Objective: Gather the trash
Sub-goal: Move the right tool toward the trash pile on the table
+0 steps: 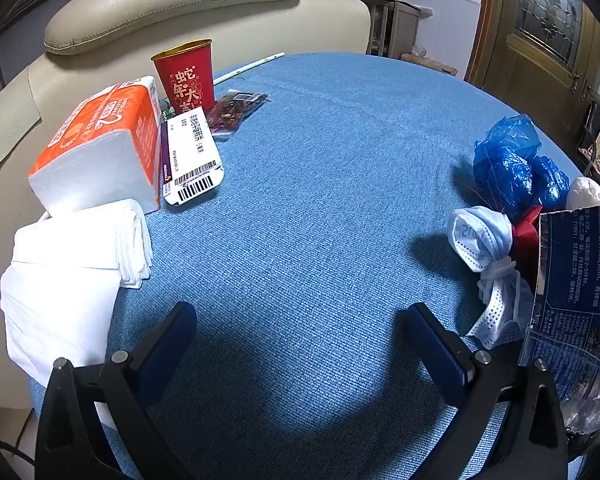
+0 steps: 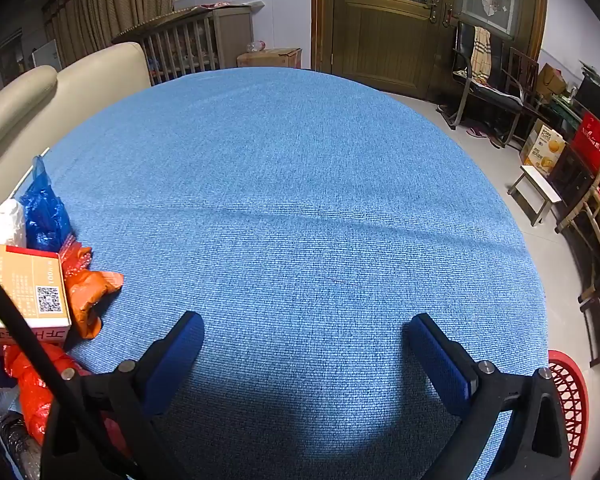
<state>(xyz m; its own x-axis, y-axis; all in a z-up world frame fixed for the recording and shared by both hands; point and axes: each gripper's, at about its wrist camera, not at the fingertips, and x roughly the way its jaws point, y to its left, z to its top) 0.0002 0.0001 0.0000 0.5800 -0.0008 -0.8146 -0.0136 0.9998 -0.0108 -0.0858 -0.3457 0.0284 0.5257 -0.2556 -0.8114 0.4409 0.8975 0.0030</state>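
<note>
Blue cloth covers the bench (image 2: pixel 300 184), its middle bare. Left claw (image 1: pixel 300 340) and right claw (image 2: pixel 306 354) hang released, empty. Trash: mask (image 1: pixel 484 248) and blue bag (image 1: pixel 504 164) at right edge; sofa (image 1: pixel 204 8) upper left.

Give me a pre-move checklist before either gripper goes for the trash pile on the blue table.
1. Left gripper open and empty: ok.
2. Right gripper open and empty: ok.
3. Trash in sight: ok; crumpled face mask and blue plastic bag lie at the right in the left wrist view.
4. Path to the mask clear: ok, only bare blue tablecloth between.
5. Red basket reachable: cannot tell; only its rim shows past the table's edge.
6. Red paper cup is trash: cannot tell; it stands upright, contents hidden.
</note>
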